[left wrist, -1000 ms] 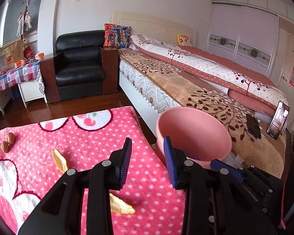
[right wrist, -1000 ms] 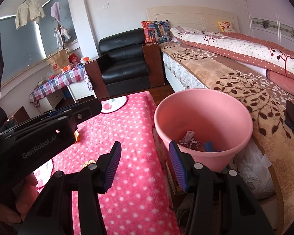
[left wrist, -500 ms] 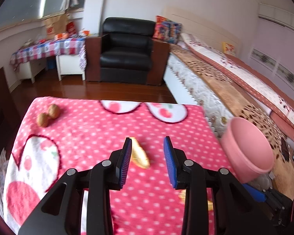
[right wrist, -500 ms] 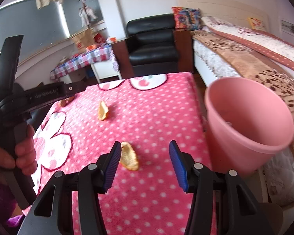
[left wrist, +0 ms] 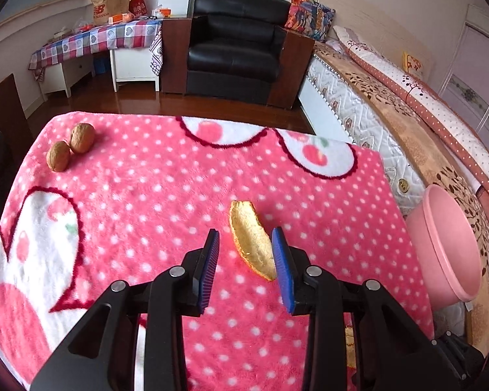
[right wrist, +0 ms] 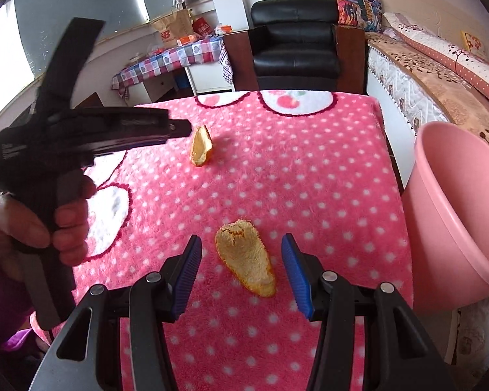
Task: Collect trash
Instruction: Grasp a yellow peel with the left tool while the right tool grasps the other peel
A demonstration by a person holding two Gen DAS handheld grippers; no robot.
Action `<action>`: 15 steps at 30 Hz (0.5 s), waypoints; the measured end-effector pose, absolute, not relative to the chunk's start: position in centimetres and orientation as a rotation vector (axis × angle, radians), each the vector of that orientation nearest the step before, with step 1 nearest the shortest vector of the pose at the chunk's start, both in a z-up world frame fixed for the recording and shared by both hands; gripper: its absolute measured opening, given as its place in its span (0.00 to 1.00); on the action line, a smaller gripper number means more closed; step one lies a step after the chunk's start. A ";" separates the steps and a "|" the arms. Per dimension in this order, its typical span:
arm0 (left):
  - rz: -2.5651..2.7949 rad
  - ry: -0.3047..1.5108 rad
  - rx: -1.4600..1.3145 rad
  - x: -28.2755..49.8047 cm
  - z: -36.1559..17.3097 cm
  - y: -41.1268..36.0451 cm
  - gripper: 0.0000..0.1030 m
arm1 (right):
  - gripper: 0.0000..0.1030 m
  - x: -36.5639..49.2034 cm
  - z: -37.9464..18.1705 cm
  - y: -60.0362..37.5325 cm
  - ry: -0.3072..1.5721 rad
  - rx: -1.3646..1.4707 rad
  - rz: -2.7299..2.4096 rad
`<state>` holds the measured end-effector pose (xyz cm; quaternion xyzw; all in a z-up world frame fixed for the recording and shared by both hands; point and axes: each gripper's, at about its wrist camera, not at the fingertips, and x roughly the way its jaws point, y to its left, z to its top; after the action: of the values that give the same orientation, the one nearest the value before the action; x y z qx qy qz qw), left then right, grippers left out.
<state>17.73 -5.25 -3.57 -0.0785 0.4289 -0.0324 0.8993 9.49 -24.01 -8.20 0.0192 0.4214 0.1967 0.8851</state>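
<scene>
Two pieces of orange peel lie on the pink polka-dot blanket (left wrist: 166, 195). My left gripper (left wrist: 246, 257) is open with one peel (left wrist: 251, 241) between its blue pads, close to the right pad. My right gripper (right wrist: 241, 265) is open with the other peel (right wrist: 244, 260) between its pads. The far peel (right wrist: 201, 146) also shows in the right wrist view, just ahead of the left gripper's tip (right wrist: 179, 128). A pink bin (right wrist: 456, 208) stands off the blanket's right edge, also visible in the left wrist view (left wrist: 450, 244).
Two walnuts (left wrist: 70, 150) lie at the blanket's far left corner. A bed (left wrist: 407, 123) runs along the right, a black armchair (left wrist: 234, 45) stands behind, and a checkered-cloth table (left wrist: 97, 39) is at the back left.
Both grippers swung left from the bin and dropped towards the blanket. Each now has a peel between its open pads.
</scene>
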 end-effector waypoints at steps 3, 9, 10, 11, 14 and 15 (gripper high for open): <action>-0.044 0.921 -0.161 18.6 -4.8 -6.0 0.33 | 0.49 9.6 -8.4 -24.1 0.883 0.052 0.405; -0.003 0.929 -0.114 19.1 -6.1 -7.2 0.18 | 0.49 10.1 -8.8 -24.2 0.909 0.058 0.417; -0.007 0.923 -0.109 19.0 -5.9 -7.2 0.13 | 0.49 10.2 -9.0 -24.1 0.916 0.057 0.419; -0.014 0.918 -0.108 18.8 -5.8 -7.2 0.10 | 0.49 10.2 -9.1 -24.1 0.923 0.054 0.420; -0.021 0.904 -0.113 18.2 -5.3 -6.6 0.04 | 0.49 10.4 -9.3 -24.0 0.939 0.051 0.423; -0.025 0.899 -0.118 18.0 -5.0 -6.4 0.04 | 0.49 10.5 -9.4 -23.9 0.944 0.050 0.422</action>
<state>17.96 -6.38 -4.98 -0.0571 0.4343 -0.0119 0.8989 10.52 -23.95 -9.41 0.0238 0.4514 0.2017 0.8689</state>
